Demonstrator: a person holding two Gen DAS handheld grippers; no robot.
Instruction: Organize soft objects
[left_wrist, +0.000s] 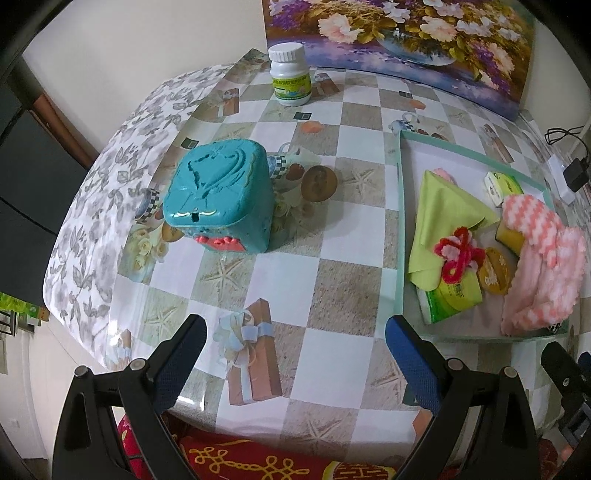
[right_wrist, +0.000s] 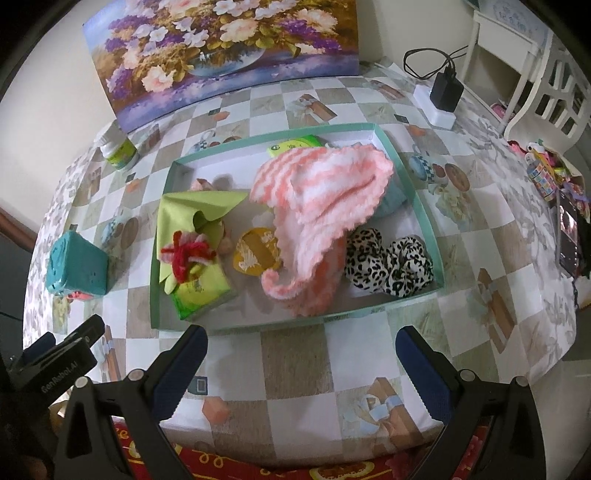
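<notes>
A shallow green-rimmed tray (right_wrist: 406, 177) (left_wrist: 399, 206) holds the soft things. A pink-and-white knitted piece (right_wrist: 321, 195) (left_wrist: 543, 258) lies draped across its middle. A leopard-print fabric bundle (right_wrist: 388, 262) sits at its right end. At the left end lie a green cloth (right_wrist: 184, 210) (left_wrist: 443, 206), a red-and-pink yarn bow (right_wrist: 188, 254) (left_wrist: 458, 254), a green tissue pack (right_wrist: 203, 291) (left_wrist: 450, 299) and a yellow sponge (right_wrist: 255, 251) (left_wrist: 495, 269). My left gripper (left_wrist: 295, 332) is open over bare table, left of the tray. My right gripper (right_wrist: 301, 343) is open just in front of the tray. Both hold nothing.
A teal plastic box (left_wrist: 218, 195) (right_wrist: 77, 266) stands left of the tray. A white pill bottle (left_wrist: 289, 74) (right_wrist: 118, 151) is near a leaning flower painting (right_wrist: 221, 48). A power strip with a black charger (right_wrist: 443, 92) lies at the back right. Clutter (right_wrist: 554, 177) sits at the right edge.
</notes>
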